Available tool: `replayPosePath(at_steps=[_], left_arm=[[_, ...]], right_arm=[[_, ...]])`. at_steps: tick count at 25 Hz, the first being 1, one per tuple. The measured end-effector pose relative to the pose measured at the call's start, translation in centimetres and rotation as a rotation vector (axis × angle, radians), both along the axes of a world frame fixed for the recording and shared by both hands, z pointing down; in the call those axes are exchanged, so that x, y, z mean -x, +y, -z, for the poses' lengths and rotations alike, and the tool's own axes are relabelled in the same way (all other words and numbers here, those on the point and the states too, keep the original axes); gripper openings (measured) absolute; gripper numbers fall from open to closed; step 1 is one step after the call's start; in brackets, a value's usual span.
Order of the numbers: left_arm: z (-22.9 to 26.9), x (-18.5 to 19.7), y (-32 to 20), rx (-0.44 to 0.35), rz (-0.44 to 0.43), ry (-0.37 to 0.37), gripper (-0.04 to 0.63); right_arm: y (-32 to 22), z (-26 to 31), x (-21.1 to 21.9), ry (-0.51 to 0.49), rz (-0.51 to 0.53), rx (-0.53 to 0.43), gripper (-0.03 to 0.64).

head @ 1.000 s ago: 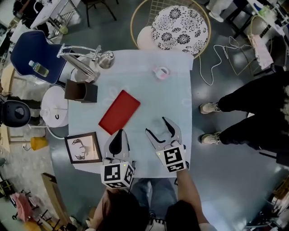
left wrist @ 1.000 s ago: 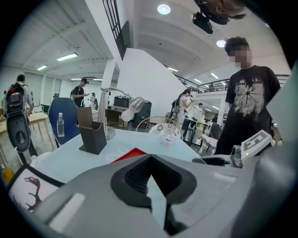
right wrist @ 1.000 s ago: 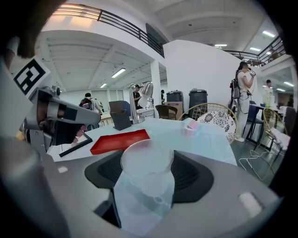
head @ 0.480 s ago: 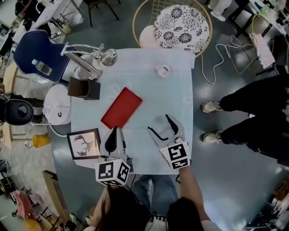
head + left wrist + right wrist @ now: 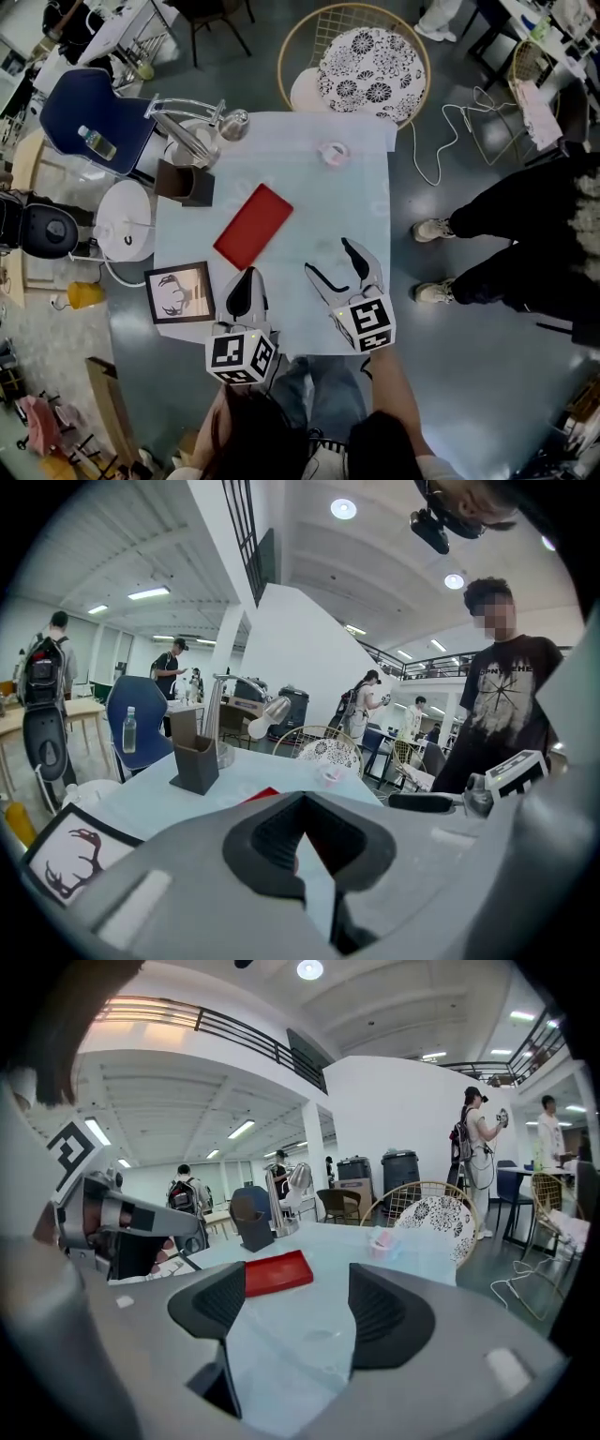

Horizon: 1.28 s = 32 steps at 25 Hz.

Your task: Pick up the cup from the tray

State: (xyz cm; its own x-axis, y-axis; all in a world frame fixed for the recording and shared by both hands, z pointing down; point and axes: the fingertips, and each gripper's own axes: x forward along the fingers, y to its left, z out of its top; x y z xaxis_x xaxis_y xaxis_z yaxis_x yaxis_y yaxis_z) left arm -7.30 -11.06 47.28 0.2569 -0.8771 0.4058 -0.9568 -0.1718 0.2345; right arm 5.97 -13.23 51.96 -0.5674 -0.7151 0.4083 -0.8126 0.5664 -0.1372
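A small pink cup [image 5: 334,153] stands on the pale cloth at the table's far side, apart from the empty red tray [image 5: 253,225] in the middle. In the right gripper view the cup [image 5: 382,1242] is far ahead and the tray [image 5: 277,1272] lies ahead to the left. My left gripper [image 5: 246,281] sits at the near edge, jaws shut and empty [image 5: 305,850]. My right gripper [image 5: 335,266] is beside it, open, with only cloth between its pads [image 5: 295,1321]. Both are well short of the cup.
A brown holder [image 5: 185,184] and a desk lamp [image 5: 202,127] stand at the table's far left. A framed deer picture [image 5: 178,292] lies at the near left. A wicker chair [image 5: 361,61] is behind the table, and a person's legs [image 5: 487,253] are to the right.
The head camera has shifted a little, so the table sits slightly differently in frame. Both grippers stay near the front edge, the left shut and the right open.
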Motion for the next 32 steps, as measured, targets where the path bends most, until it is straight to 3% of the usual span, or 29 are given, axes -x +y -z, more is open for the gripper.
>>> replayPosePath(at_steps=[7,12,20,23,28,32], left_arm=[[3.1,-1.1,1.3,-0.054,-0.056,0.007,0.000],[5.3,-1.9,2.9,-0.077,-0.107,0.017,0.000],[8.7,-2.4,4.9,-0.133,-0.155,0.018,0.000],[8.9,-2.7,6.0,-0.133,-0.181,0.002,0.000],[9.8,-2.6,7.8,-0.152,-0.193,-0.018,0.000],[10.9,-1.9,8.4,-0.194,-0.207,-0.090,0.000]], right_arm=[[2.3,4.2,-0.1,-0.002,-0.020,-0.041,0.281],[3.7,7.0,-0.9,0.019,-0.083,-0.054,0.031],[5.5,11.3,-0.9,0.025,-0.128,-0.092,0.023],[6.7,12.4,-0.9,0.092,-0.134,-0.127,0.023],[8.9,13.5,0.1,0.103,-0.135,-0.138,0.023],[9.9,14.3,0.6,0.106,-0.138,-0.149,0.023]])
